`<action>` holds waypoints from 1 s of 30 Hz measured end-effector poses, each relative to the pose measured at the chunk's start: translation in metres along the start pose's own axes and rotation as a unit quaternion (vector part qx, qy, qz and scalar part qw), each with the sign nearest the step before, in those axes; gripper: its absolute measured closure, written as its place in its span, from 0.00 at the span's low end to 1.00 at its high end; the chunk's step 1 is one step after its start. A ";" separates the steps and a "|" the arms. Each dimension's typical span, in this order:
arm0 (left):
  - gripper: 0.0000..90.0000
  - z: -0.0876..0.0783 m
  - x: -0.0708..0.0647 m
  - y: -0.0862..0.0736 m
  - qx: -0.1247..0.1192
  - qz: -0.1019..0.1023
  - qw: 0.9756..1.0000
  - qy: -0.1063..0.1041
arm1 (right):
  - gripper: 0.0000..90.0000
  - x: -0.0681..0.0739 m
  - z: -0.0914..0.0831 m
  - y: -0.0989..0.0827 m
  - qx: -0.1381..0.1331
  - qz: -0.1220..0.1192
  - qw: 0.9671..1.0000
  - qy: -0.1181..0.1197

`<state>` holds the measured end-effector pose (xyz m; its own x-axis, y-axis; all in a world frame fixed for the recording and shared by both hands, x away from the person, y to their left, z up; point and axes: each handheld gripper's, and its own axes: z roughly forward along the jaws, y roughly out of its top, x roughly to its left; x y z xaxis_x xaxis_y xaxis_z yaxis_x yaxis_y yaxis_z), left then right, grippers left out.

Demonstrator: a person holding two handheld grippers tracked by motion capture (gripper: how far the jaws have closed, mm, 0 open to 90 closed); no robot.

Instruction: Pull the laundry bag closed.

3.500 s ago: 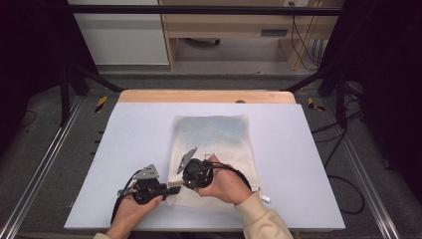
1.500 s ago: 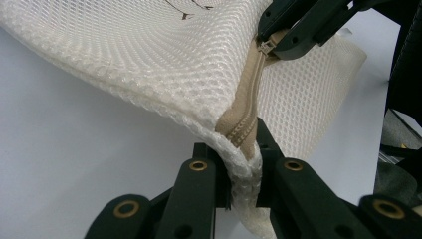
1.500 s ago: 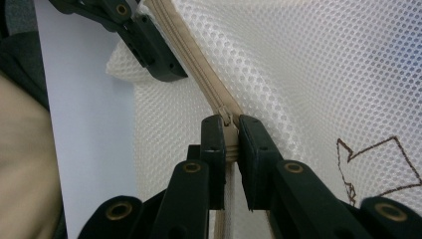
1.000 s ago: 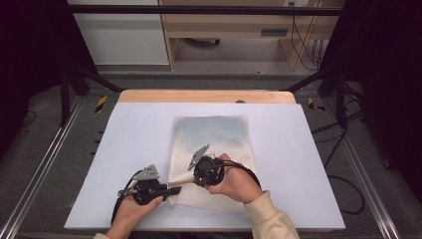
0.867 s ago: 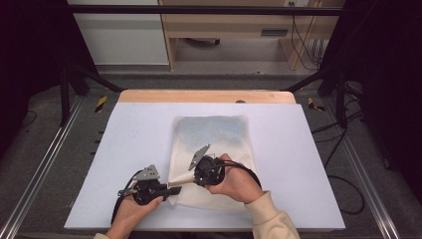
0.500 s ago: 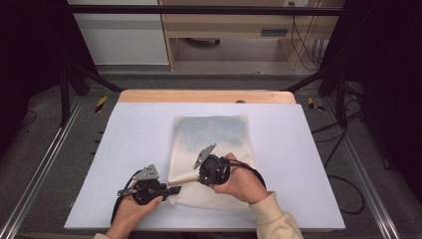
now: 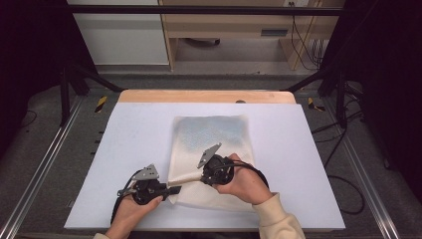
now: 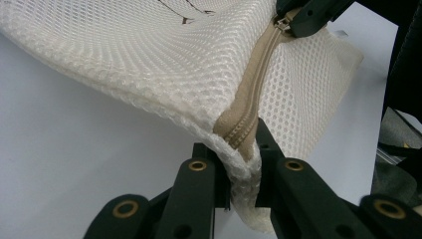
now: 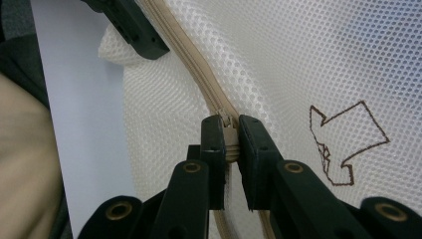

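A white mesh bag (image 7: 214,134) with a beige zipper lies flat on the white table (image 7: 124,139); its near left corner is lifted. My left gripper (image 7: 175,189) is shut on that corner at the end of the zipper (image 8: 254,94), with the mesh bunched between its jaws (image 8: 242,154). My right gripper (image 7: 200,175) is shut on the zipper pull (image 9: 226,127), a short way along the zipper (image 9: 189,64) from the left one. The zipper band runs taut between the two grippers. The right gripper's jaw tips (image 8: 308,15) show at the top of the left gripper view.
A brown arrow-like mark (image 9: 348,144) is printed on the mesh beside the zipper. The table's wooden far edge (image 7: 206,96) faces a cabinet. Metal rails (image 7: 45,164) run along both sides. Bare tabletop lies left and right of the bag.
My right gripper has slid to the right along the zipper, away from the left gripper, so the band between them is longer. The left gripper has stayed put.
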<state>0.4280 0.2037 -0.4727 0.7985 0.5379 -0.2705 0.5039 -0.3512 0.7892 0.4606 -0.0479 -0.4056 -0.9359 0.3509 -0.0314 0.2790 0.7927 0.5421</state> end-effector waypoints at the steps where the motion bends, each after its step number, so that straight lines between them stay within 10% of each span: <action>1: 0.92 0.000 0.000 0.000 0.000 0.000 1.000 0.000 | 0.91 0.000 0.000 0.000 0.001 -0.001 1.000 -0.001; 30: 0.92 -0.002 0.000 0.001 -0.001 0.003 1.000 0.002 | 0.91 -0.002 -0.008 -0.010 -0.007 0.013 1.000 -0.004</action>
<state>0.4282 0.2054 -0.4706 0.8007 0.5382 -0.2631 0.4975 -0.3526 0.7926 0.4580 -0.0602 -0.4038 -0.9267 0.3750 -0.0242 0.2998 0.7766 0.5541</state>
